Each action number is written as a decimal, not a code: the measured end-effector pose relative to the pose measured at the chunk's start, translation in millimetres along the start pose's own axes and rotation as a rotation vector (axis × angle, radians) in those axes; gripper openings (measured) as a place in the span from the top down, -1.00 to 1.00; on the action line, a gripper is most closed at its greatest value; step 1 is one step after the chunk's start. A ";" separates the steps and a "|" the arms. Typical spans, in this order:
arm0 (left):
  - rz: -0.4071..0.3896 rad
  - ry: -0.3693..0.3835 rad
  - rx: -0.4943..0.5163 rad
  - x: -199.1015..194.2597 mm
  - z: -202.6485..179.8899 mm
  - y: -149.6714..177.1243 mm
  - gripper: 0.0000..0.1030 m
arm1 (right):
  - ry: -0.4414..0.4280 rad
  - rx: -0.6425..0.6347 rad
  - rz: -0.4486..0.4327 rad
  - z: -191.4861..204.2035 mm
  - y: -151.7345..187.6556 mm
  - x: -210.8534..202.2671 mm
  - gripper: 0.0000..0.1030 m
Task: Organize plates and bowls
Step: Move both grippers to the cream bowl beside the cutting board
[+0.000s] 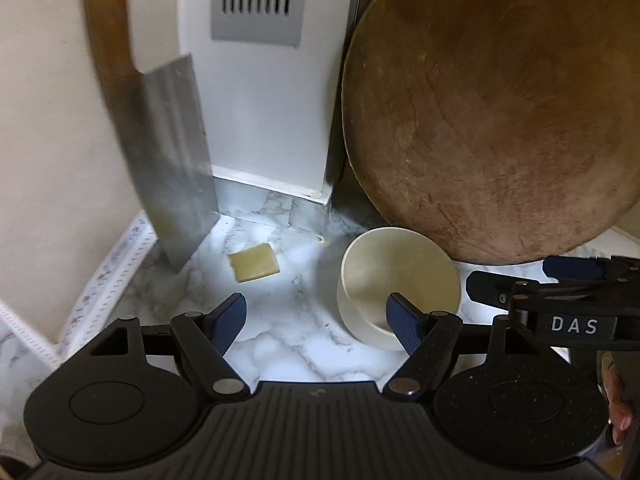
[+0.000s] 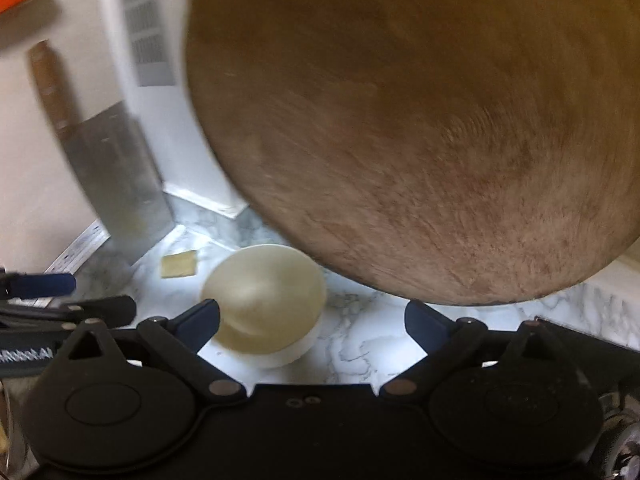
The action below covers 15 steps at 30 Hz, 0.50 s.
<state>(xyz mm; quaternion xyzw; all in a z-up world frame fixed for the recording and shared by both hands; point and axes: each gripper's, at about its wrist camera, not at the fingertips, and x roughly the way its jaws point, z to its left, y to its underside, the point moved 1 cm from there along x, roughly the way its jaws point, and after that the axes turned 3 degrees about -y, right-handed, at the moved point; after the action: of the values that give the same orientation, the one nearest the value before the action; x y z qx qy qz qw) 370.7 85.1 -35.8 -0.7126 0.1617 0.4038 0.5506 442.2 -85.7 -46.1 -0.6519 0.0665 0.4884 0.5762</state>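
Black left gripper and right gripper both gape empty at bottom centre, a cream bowl tilting on the marble counter just beyond, the round wooden board leaning upper right.

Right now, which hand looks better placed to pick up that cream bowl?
Probably left: its open tongs already have one finger at the bowl rim. The right tongs, also open, sit slightly beside it.

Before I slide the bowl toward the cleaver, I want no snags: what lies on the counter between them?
In the left wrist view, a small yellowish square piece lies on the marble between the cleaver and the white bowl; otherwise bare.
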 end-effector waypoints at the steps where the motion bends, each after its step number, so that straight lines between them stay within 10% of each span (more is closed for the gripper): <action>1: 0.010 -0.007 -0.005 7.0 -0.9 -1.4 -0.49 | -0.004 0.017 0.010 -4.1 -0.9 5.2 -0.84; 15: 0.086 0.004 -0.016 63.6 -6.8 -17.9 -0.47 | -0.047 0.012 0.097 -9.6 8.8 48.6 -0.53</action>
<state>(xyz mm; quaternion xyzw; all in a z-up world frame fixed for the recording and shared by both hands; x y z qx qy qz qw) 425.1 98.6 -71.6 -0.7103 0.1902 0.4269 0.5264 466.8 -73.2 -88.1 -0.6327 0.0875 0.5307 0.5571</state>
